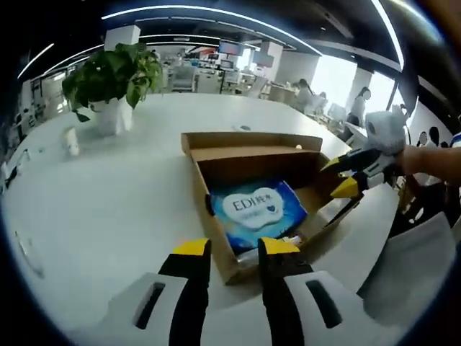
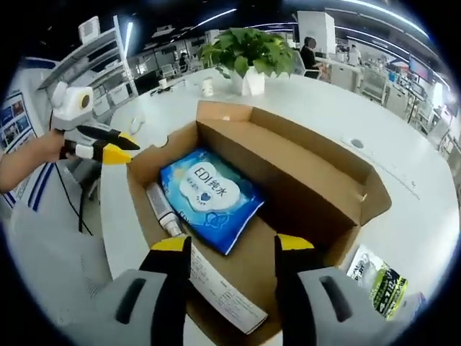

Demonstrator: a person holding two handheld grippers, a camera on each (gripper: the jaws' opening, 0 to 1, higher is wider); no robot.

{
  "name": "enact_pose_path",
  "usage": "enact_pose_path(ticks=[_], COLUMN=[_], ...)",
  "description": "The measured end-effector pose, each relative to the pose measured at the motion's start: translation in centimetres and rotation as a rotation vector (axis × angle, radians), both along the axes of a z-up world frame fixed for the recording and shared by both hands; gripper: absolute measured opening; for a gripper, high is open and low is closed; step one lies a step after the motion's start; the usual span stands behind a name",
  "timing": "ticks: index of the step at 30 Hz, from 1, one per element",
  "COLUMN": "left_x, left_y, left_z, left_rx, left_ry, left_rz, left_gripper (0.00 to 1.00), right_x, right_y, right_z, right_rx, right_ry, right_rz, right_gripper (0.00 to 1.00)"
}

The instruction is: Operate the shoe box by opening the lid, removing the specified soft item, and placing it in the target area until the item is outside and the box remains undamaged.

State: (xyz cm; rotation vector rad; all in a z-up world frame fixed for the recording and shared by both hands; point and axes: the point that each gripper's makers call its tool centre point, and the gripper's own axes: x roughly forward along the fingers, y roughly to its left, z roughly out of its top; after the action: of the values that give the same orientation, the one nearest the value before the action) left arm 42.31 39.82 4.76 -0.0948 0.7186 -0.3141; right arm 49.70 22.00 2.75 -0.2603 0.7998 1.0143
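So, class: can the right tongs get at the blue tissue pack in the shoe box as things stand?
Probably yes: the shoe box lies open, the blue tissue pack is uncovered just ahead of the open right tongs, and the left tongs sit off at the box's edge.

The open brown shoe box [image 2: 302,173] is matt corrugated cardboard with raw-cut edges. Inside it, the blue and white soft tissue pack [image 2: 209,196] has a glossy plastic wrap. The white bench [image 1: 108,209] looks smooth, with a faint sheen.
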Motion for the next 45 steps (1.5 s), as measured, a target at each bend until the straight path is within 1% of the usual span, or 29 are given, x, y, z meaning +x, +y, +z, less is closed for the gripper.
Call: enact_pose_path(ticks=[3,5,6,7,10,14,17,22,25,26,28,29,31,34,36,37,41,45], left_x=[0.0,0.0,0.0,0.0,0.0,0.2,0.3,0.4,0.4,0.4,0.4,0.4,0.4,0.4,0.4,0.4,0.5,0.4], left_y=[-0.1,-0.1,0.0,0.1,-0.2,-0.3,-0.1,0.0,0.0,0.0,0.0,0.0,-0.1,-0.1,-0.1,-0.1,0.0,0.0], left_z=[-0.4,-0.8,-1.0,-1.2,-1.3,-1.4,-1.5,-1.5,-1.5,-1.5,-1.5,-1.5,-1.5,-1.5,-1.5,-1.5,-1.6,-1.7], left_rx=[-0.003,0.006,0.013,0.019,-0.006,-0.004,0.013,-0.003,-0.007,-0.006,-0.007,-0.008,-0.004,0.003,0.005,0.006,0.003,0.010], left_ry=[0.009,0.014,0.020,0.026,0.029,0.026,0.025,0.025,0.024,0.023,0.023,0.024,0.023,0.025,0.026,0.026,0.031,0.037], left_rz=[-0.001,-0.001,0.000,0.002,-0.002,-0.001,0.002,0.017,0.024,0.025,0.026,0.028,0.027,0.030,0.032,0.033,0.041,0.043], left_gripper=[0.23,0.23,0.23,0.23,0.20,0.15,0.13,0.12,0.12,0.12,0.12,0.12,0.12,0.11,0.11,0.11,0.11,0.11], right_x=[0.3,0.6,0.6,0.7,0.9,1.2,1.3,1.3,1.3,1.4,1.5,1.5,1.7,1.6,1.7,1.8,1.5,1.4], right_y=[0.6,1.0,1.1,1.1,1.4,1.6,1.9,2.5,2.7,2.6,2.7,3.0,2.9,3.0,3.0,3.1,3.2,2.8], right_z=[-0.6,-1.0,-1.3,-1.8,-2.4,-3.0,-3.4,-4.3,-4.9,-5.2,-5.7,-5.7,-5.9,-6.2,-6.0,-5.8,-5.2,-4.9], right_rx=[-0.001,0.003,0.000,-0.009,-0.010,-0.018,-0.017,-0.017,-0.032,-0.037,-0.034,-0.015,-0.022,-0.014,-0.008,-0.005,-0.004,-0.013], right_ry=[0.015,0.023,0.032,0.056,0.070,0.085,0.106,0.147,0.157,0.164,0.201,0.214,0.221,0.254,0.249,0.232,0.201,0.183], right_rz=[-0.003,-0.006,-0.010,-0.020,-0.025,-0.034,-0.047,-0.073,-0.082,-0.093,-0.130,-0.145,-0.168,-0.200,-0.203,-0.193,-0.163,-0.163], right_gripper=[0.37,0.35,0.34,0.34,0.32,0.29,0.28,0.25,0.23,0.22,0.18,0.16,0.14,0.12,0.08,0.05,0.03,0.01])
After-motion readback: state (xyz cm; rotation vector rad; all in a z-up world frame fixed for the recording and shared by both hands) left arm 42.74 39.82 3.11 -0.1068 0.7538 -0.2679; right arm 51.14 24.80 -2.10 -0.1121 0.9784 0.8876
